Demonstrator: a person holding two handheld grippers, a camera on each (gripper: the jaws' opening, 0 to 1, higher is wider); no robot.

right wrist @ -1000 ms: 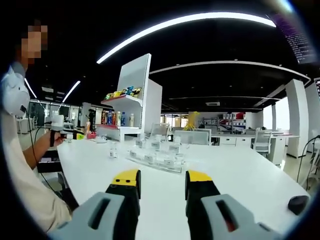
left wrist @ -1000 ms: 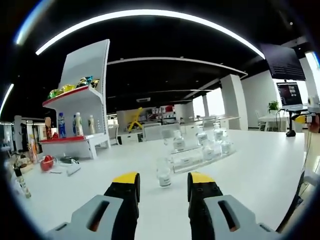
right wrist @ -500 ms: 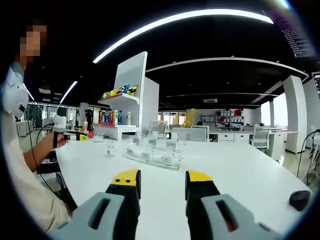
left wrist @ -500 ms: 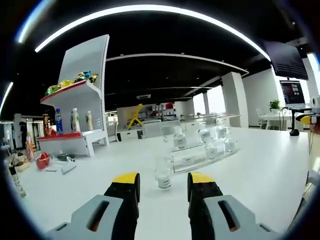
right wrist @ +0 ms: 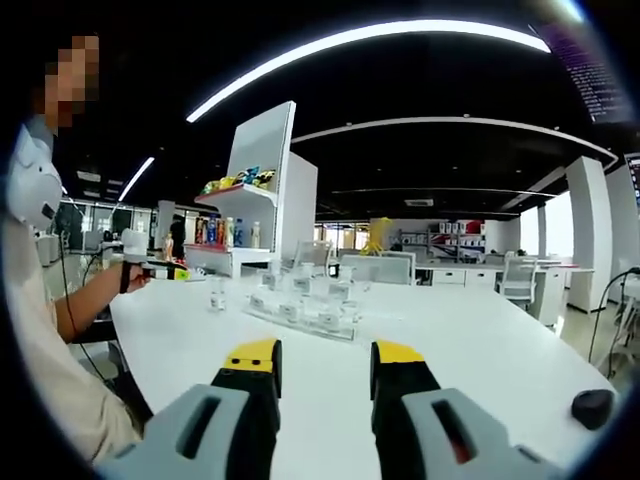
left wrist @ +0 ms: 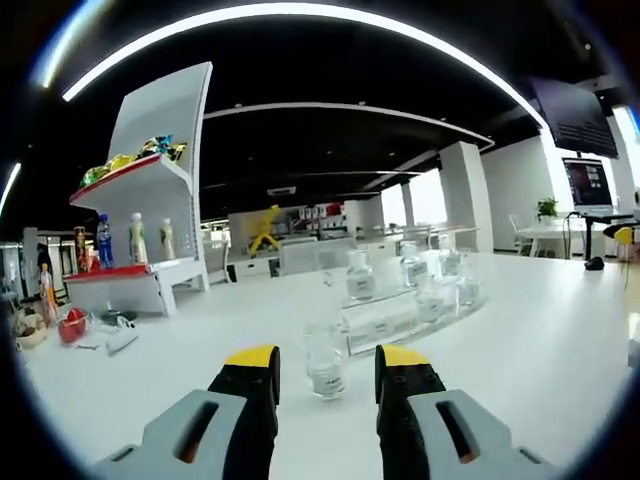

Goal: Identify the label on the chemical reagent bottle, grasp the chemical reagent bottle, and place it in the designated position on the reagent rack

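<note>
A small clear reagent bottle (left wrist: 324, 362) with a white label stands alone on the white table, just beyond my left gripper (left wrist: 327, 362), whose yellow-tipped jaws stand open either side of it. Behind it sits the clear stepped reagent rack (left wrist: 405, 312) with several labelled bottles. In the right gripper view the same lone bottle (right wrist: 217, 295) and rack (right wrist: 303, 309) lie far ahead at the left, and a person's hand holds the left gripper (right wrist: 158, 270) near the bottle. My right gripper (right wrist: 322, 360) hangs open over bare table, holding nothing.
A white display shelf (left wrist: 150, 190) with drinks and snacks stands at the back left, red items and clutter (left wrist: 75, 328) beside it. A dark mouse (right wrist: 592, 403) lies near the table's right edge. The person's body (right wrist: 40, 380) is at the left. Office desks lie beyond.
The left gripper has moved forward toward the lone bottle, which now looks larger and sits closer to its open jaws. The right gripper view has barely shifted.
</note>
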